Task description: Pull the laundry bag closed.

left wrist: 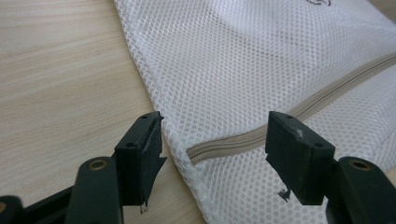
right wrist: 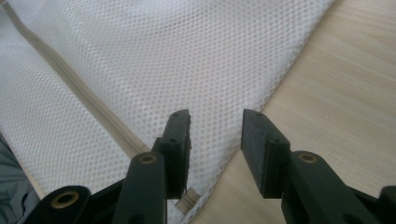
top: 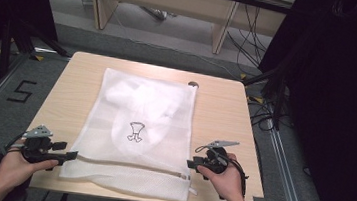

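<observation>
Nearest the camera in the high view, the near hem of a white mesh laundry bag (top: 132, 141) hangs just past the near edge of the pale wooden table (top: 66, 94). The bag lies flat in the middle of the table, with a small black printed emblem (top: 135, 131) on it and something white bundled inside, toward its far end. A beige zipper (top: 129, 166) runs across the near part from left to right and looks closed along the length that shows.

At the near left corner of the bag, the left gripper (top: 71, 155) rests in the person's left hand (top: 16, 166). Its jaws are spread, with the left end of the zipper (left wrist: 219, 147) lying between them, and the pads (left wrist: 149, 149) press on nothing. At the near right, the right gripper (top: 191, 163) sits in the right hand (top: 226, 178), with its jaws parted over the bag's right edge (right wrist: 219, 182), where the other end of the zipper (right wrist: 189, 200) lies; nothing is pinched there either.

Judging by this, the filling and zipping seem done and the bag has been let go of at both corners. What may be left is only to draw the hands away, or to take hold again to lift the bag.
</observation>
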`<state>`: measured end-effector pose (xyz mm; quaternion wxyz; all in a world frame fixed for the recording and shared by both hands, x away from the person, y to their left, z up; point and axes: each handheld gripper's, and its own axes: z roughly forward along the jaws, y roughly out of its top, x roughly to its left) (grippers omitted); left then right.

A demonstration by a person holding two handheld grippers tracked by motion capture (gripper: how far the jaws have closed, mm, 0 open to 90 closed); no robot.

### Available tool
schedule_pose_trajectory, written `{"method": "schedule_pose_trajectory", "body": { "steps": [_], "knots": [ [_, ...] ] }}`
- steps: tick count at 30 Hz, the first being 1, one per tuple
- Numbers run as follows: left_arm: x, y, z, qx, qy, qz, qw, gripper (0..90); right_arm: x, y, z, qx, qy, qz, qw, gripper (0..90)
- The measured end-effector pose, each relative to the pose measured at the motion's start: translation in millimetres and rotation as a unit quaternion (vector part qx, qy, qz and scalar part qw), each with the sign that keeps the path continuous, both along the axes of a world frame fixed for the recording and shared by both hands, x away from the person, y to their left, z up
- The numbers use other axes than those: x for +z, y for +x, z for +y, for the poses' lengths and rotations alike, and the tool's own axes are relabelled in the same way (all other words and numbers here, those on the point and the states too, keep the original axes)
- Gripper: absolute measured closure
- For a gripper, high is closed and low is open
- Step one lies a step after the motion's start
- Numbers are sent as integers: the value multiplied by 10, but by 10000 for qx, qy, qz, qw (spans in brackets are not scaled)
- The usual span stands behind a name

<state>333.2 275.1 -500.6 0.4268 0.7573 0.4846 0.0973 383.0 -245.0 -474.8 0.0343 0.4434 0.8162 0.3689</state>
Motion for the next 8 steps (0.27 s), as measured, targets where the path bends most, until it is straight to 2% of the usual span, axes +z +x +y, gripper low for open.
{"method": "schedule_pose_trajectory", "body": {
  "steps": [1, 3, 5, 7, 8],
  "knots": [
    [1, 1, 2, -5, -26, 3, 10000, 354, 19, 3, -22, -45, -97, 96, 9999, 628],
    [4, -4, 0, 9, -35, -22, 10000, 356, 14, 9, -34, -96, -54, 141, 9998, 623],
    [12, -2, 4, -49, -26, -59, 10000, 363, 5, 12, -40, -154, -40, 132, 9998, 620],
    [20, -7, -15, -149, -29, -109, 9998, 375, -3, 4, -35, -221, 20, 228, 9995, 618],
    [22, -10, -28, -169, -49, -144, 9997, 380, -7, 6, -40, -179, 87, 232, 9995, 617]
  ]
}}
